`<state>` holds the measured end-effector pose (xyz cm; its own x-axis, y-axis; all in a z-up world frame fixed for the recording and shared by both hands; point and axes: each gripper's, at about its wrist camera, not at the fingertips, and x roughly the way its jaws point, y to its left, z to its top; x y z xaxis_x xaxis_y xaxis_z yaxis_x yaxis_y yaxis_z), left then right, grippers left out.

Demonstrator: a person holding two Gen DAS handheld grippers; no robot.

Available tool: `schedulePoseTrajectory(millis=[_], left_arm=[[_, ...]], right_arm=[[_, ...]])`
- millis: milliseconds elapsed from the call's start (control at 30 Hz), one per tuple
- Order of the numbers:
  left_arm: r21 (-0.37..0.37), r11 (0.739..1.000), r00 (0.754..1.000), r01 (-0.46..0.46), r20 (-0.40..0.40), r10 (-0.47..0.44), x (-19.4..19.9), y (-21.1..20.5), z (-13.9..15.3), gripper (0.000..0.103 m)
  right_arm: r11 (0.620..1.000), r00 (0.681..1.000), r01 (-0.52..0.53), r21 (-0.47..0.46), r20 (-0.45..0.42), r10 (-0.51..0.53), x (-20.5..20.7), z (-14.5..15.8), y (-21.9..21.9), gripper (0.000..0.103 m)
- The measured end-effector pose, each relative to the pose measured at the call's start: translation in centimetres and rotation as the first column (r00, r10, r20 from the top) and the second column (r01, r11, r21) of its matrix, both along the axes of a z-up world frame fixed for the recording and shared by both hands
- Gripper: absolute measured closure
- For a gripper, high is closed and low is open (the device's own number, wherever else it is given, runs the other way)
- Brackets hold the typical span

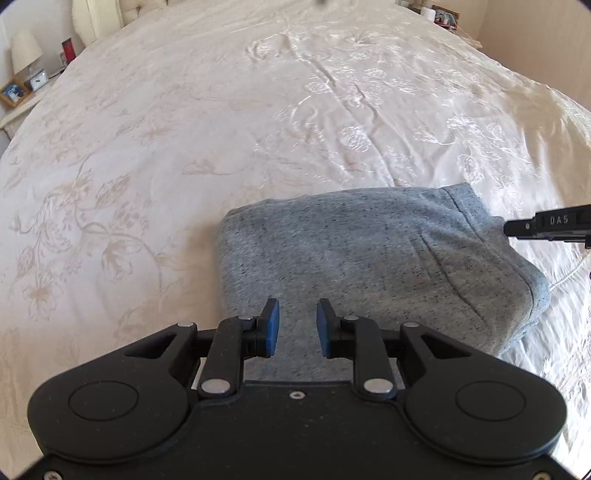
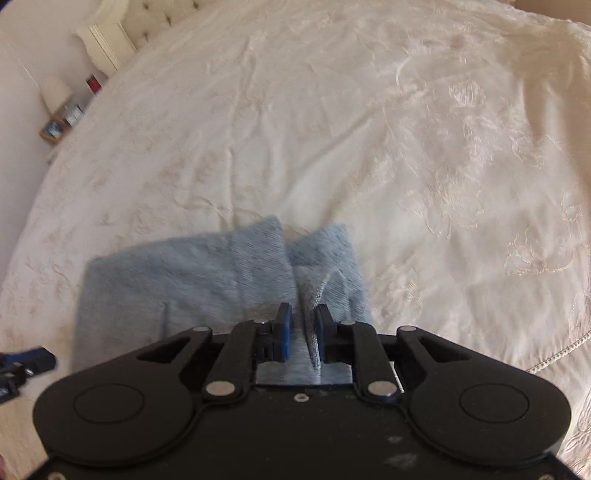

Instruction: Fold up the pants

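Note:
The grey-blue pants (image 1: 369,258) lie folded into a compact bundle on the cream bedspread (image 1: 184,129). My left gripper (image 1: 297,325) is open and empty, its blue pads just above the bundle's near edge. The right gripper's black tip (image 1: 546,225) shows at the bundle's right end. In the right wrist view the pants (image 2: 184,280) lie below my right gripper (image 2: 302,328). Its jaws stand slightly apart with a fold of the fabric between them; the view is blurred. The left gripper (image 2: 26,365) shows at the left edge.
A nightstand (image 1: 26,88) with a lamp and picture frames stands left of the bed. A tufted headboard (image 2: 155,14) is at the far end. Another nightstand (image 1: 443,14) sits at the far right. A corded trim (image 2: 554,354) runs along the bedspread's right edge.

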<state>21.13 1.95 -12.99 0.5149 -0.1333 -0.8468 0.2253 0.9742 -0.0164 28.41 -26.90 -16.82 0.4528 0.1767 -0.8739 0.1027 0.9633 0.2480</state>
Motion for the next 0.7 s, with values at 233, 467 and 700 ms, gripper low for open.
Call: schedulePoseTrajectory(millis=[233, 467, 700], left_arm=[[0.073, 0.997, 0.999, 0.017, -0.053, -0.013, 1.6, -3.9, -3.8, 0.071], [0.118, 0.993, 0.996, 0.01, -0.089, 0.0, 2.5, -4.7, -7.4, 0.064], [0.08, 0.997, 0.996, -0.017, -0.081, 0.023, 2.2, -4.0, -5.7, 0.063]], right_arm=[[0.998, 0.988, -0.065, -0.02, 0.141, 0.068, -1.6, 2.2, 2.4, 0.067], [0.992, 0.996, -0.079, -0.099, 0.029, 0.082, -0.5, -3.2, 3.5, 0.066], [0.993, 0.996, -0.08, -0.086, 0.041, 0.084, -0.3, -4.1, 3.0, 0.065]])
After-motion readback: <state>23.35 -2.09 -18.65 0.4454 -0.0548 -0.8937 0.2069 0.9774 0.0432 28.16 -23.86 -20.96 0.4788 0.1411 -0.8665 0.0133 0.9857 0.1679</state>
